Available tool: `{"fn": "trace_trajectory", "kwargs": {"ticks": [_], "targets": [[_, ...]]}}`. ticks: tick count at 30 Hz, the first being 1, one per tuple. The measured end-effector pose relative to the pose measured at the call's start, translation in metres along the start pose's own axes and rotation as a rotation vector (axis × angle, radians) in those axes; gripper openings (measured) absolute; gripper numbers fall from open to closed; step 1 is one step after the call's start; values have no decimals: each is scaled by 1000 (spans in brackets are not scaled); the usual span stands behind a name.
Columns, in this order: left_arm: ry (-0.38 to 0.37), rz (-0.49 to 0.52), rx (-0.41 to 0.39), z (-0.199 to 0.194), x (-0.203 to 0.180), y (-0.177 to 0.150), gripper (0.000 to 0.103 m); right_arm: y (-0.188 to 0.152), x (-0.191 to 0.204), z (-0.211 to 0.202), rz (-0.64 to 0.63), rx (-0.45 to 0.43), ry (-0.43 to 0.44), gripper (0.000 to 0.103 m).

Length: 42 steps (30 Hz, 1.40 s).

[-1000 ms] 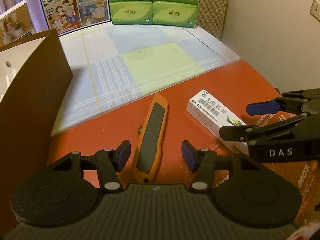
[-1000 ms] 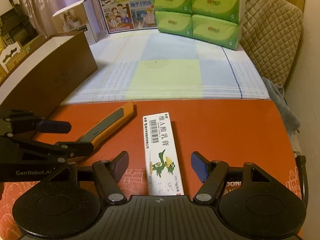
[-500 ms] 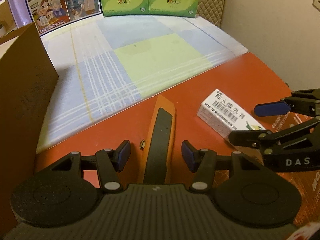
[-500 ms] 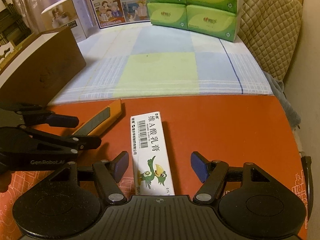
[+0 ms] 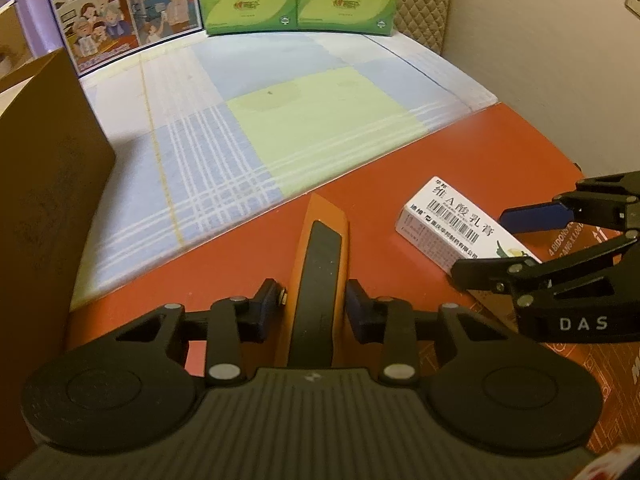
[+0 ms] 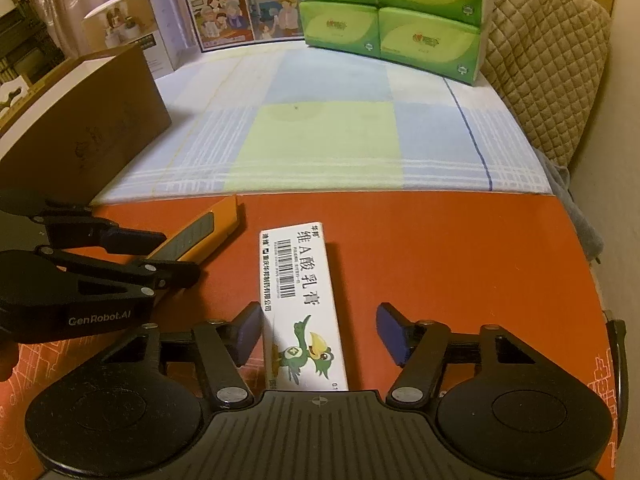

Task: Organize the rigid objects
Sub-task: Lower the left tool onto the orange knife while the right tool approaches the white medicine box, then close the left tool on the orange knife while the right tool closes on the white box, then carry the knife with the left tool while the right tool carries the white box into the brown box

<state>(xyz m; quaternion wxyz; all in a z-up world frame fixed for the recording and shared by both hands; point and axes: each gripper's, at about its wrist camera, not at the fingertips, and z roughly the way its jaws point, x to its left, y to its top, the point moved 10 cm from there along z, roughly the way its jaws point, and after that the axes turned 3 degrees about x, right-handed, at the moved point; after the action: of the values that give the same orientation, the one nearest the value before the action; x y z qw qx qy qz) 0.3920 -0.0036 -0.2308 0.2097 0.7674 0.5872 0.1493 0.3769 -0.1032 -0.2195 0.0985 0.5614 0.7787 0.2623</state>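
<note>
A home: tissue packs (image 6: pixel 390 16), quilted cushion (image 6: pixel 548 64).

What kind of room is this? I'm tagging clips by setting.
Probably a home living space: stacked green tissue packs, a quilted chair back and a checked cloth on an orange table.

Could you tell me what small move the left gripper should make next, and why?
Probably lift slightly. The left gripper has its pads against both sides of the orange utility knife, which lies flat on the red mat. The right gripper is open around the white ointment box.
</note>
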Motion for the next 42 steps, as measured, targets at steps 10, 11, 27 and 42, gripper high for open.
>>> {"fn": "trace_trajectory", "kwargs": {"ticks": [10,11,27,42], "targets": [[52,-98,11,-16,14,-25,32,-1,11,2,-61,2,-8,36],[58,-106,12,-19,16,-28,32,-2,13,2,-65,3,-4,35],[138,-276,41,-68,43,-103,32,-45,78,-14,-230,45,115,35],[160,-326,43,-76,44,-115,32,-56,91,-14,-263,62,101,36]]}}
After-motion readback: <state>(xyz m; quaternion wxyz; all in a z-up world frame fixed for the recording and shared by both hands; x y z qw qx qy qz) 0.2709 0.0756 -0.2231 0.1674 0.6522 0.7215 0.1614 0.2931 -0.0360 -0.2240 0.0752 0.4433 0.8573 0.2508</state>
